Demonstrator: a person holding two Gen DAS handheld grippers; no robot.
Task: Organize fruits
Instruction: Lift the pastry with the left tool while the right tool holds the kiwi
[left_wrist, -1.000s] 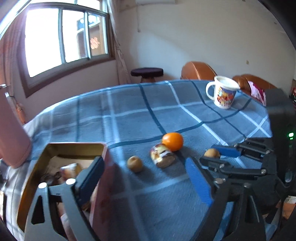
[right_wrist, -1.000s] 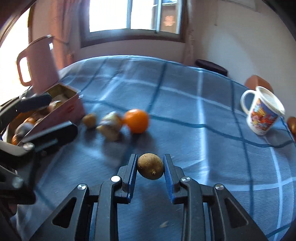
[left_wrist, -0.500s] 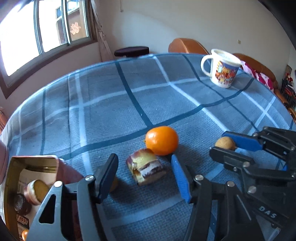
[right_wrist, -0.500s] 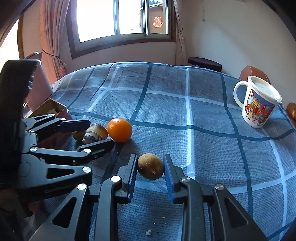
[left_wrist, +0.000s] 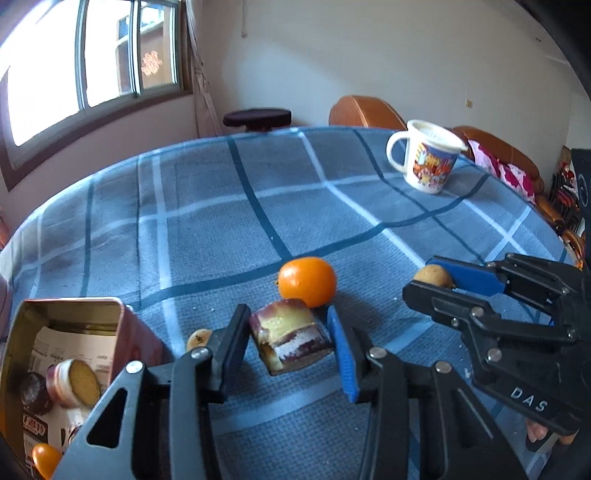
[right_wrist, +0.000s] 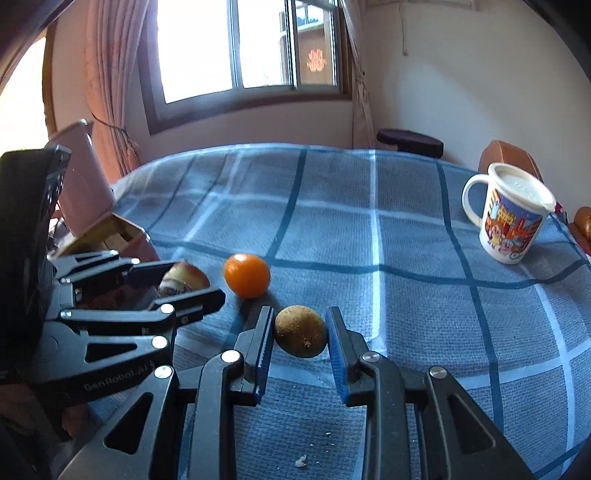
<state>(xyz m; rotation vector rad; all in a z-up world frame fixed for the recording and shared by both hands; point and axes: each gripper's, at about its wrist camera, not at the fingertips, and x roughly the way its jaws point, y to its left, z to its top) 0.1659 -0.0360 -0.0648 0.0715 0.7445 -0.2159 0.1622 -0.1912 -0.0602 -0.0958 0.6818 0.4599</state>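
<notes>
My left gripper (left_wrist: 288, 347) has its jaws around a wrapped brown-and-yellow cake piece (left_wrist: 290, 341) on the blue plaid tablecloth (left_wrist: 221, 206); the jaws are close to its sides, with small gaps showing. An orange (left_wrist: 307, 281) lies just behind it. A small brown fruit (left_wrist: 198, 338) lies beside the left finger. My right gripper (right_wrist: 300, 332) is shut on a brown round fruit (right_wrist: 301, 331), also seen in the left wrist view (left_wrist: 432, 276). The orange (right_wrist: 246, 275) and the cake piece (right_wrist: 183, 280) show left of it.
An open tin box (left_wrist: 66, 350) with snacks and an orange stands at the left. A printed mug (left_wrist: 428, 160) stands at the far right. A pink jug (right_wrist: 79, 184) is behind the box. A stool (left_wrist: 257, 117) and chairs (left_wrist: 364, 110) stand beyond the table.
My left gripper has moved forward and closed in around the cake piece. My right gripper still holds the brown fruit, nearly unmoved.
</notes>
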